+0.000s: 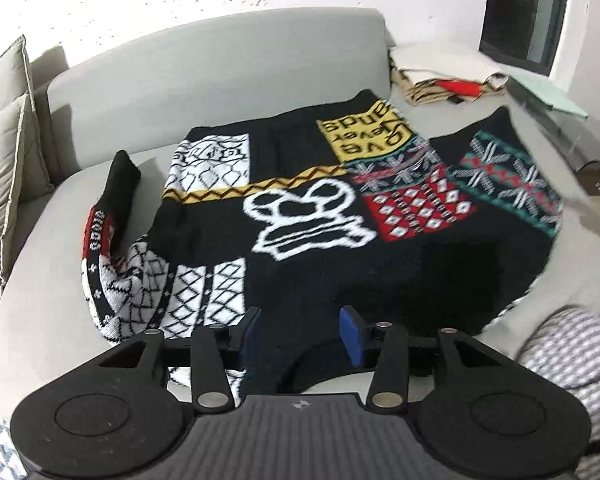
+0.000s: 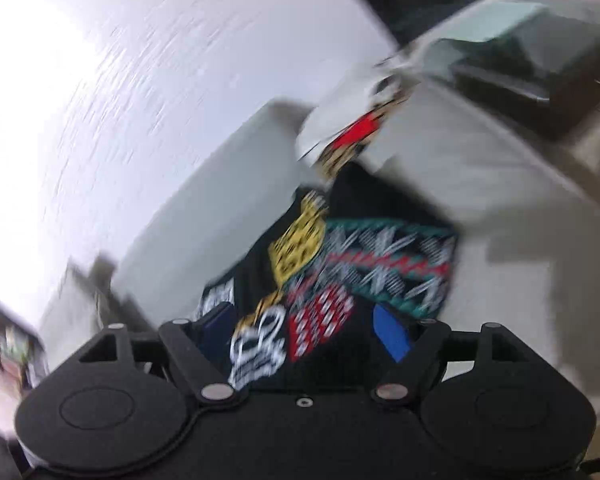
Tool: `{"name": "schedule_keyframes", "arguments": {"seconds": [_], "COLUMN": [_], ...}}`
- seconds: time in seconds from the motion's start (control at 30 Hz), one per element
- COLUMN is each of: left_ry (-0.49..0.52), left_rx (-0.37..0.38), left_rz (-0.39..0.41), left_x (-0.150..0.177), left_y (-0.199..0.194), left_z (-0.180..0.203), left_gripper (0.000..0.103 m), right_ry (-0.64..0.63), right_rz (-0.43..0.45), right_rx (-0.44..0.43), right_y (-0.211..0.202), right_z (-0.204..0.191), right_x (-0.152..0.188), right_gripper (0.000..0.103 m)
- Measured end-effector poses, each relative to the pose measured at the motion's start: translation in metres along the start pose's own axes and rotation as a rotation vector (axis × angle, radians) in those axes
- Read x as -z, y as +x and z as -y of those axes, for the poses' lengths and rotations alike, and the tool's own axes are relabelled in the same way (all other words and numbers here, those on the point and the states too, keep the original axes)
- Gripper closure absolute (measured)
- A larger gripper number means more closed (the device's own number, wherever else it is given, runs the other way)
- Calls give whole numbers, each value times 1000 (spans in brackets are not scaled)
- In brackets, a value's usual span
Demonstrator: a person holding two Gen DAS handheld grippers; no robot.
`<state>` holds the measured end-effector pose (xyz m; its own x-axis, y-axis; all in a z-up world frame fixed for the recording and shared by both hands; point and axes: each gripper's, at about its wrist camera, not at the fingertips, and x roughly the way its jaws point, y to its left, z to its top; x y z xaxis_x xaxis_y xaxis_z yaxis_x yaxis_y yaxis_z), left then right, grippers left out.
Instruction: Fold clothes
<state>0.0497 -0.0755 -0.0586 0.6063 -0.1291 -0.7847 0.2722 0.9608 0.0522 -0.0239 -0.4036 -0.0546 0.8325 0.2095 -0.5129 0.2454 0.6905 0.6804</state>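
A black patchwork knit sweater [image 1: 300,216] with white, yellow, red and green panels lies spread on a grey sofa seat [image 1: 40,280]. One sleeve is folded in at the left, the other lies over the body at the right. My left gripper [image 1: 300,334] is open, its blue pads either side of the near black hem, above the fabric. The right wrist view is blurred and tilted. My right gripper [image 2: 304,332] is open, its jaws wide apart over the sweater [image 2: 340,280], and holds nothing.
The sofa backrest [image 1: 220,64] runs behind the sweater, with grey cushions [image 1: 4,128] at the left. A folded beige patterned garment with a red item [image 1: 440,84] lies at the back right. A dark glass side table [image 1: 560,120] stands right. A striped cloth [image 1: 572,352] is near right.
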Motion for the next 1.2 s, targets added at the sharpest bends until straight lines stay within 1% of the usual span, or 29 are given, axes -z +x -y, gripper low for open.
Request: {"name": "schedule_keyframes", "arguments": {"seconds": [0.07, 0.17, 0.23, 0.27, 0.3, 0.37, 0.43, 0.5, 0.53, 0.57, 0.6, 0.67, 0.7, 0.73, 0.8, 0.87, 0.9, 0.93, 0.97, 1.0, 1.03, 1.07, 1.1, 1.13, 1.17, 1.2], "left_ry": [-7, 1, 19, 32, 48, 67, 80, 81, 77, 69, 61, 57, 58, 59, 54, 49, 48, 45, 41, 37, 32, 26, 21, 19, 19, 23], "left_rx": [34, 85, 95, 93, 83, 66, 52, 39, 39, 51, 63, 79, 78, 75, 69, 64, 62, 60, 56, 53, 50, 47, 44, 43, 43, 44], "left_rz": [5, 3, -6, -9, -13, -10, 1, -10, -19, -27, -35, -40, -38, -38, -42, -47, -47, -46, -44, -41, -39, -37, -34, -31, -28, -23], "left_x": [-5, -9, -12, -13, -14, -12, -10, -7, -5, -3, -1, 1, 2, 2, 0, -1, -1, -1, -1, -1, -1, -1, -1, -1, 0, 0], "left_y": [-10, -19, -16, -13, -7, 8, 25, 41, 46, 49, 52, 55, 55, 56, 57, 58, 57, 56, 55, 54, 53, 52, 51, 50, 49, 48], "left_z": [3, 11, 20, 25, 32, 42, 50, 56, 58, 58, 57, 58, 58, 57, 57, 57, 57, 56, 55, 54, 53, 51, 50, 49, 49, 48], "left_gripper": [57, 55, 53, 49, 48, 48, 48, 48, 49, 49, 49, 48, 48, 48, 48, 48, 48, 48, 48, 48, 48, 48, 48, 48, 48, 48], "right_ry": [59, 83, 81, 79, 56, 26, 38, 89, 118, 151, 175, 228, 288, 348, 467, 585, 633, 669, 666, 627, 559, 490, 392, 284, 167, 75], "right_rz": [27, 48, 51, 52, 46, -5, -90, -148, -171, -195, -203, -205, -186, -166, -126, -85, -77, -71, -76, -92, -111, -128, -102, -54, 8, 85], "right_rx": [23, 55, 85, 100, 122, 154, 147, 118, 98, 100, 97, 49, -15, -79, -208, -337, -386, -411, -427, -438, -432, -425, -368, -296, -225, -181], "right_y": [-11, -25, -29, -31, -25, -3, 32, 64, 79, 91, 101, 115, 122, 128, 141, 154, 162, 167, 172, 174, 174, 174, 166, 156, 142, 126], "right_z": [13, 24, 28, 30, 31, 34, 49, 71, 82, 93, 104, 125, 134, 144, 162, 181, 185, 185, 179, 169, 153, 136, 116, 96, 74, 59], "right_x": [-15, -33, -42, -47, -51, -60, -63, -63, -63, -62, -60, -57, -56, -56, -54, -53, -54, -56, -58, -61, -64, -66, -68, -68, -66, -62], "right_gripper": [28, 27, 27, 26, 25, 20, 21, 25, 29, 34, 35, 35, 36, 39, 41, 45, 48, 54, 60, 64, 73, 92, 94, 94, 94, 94]}}
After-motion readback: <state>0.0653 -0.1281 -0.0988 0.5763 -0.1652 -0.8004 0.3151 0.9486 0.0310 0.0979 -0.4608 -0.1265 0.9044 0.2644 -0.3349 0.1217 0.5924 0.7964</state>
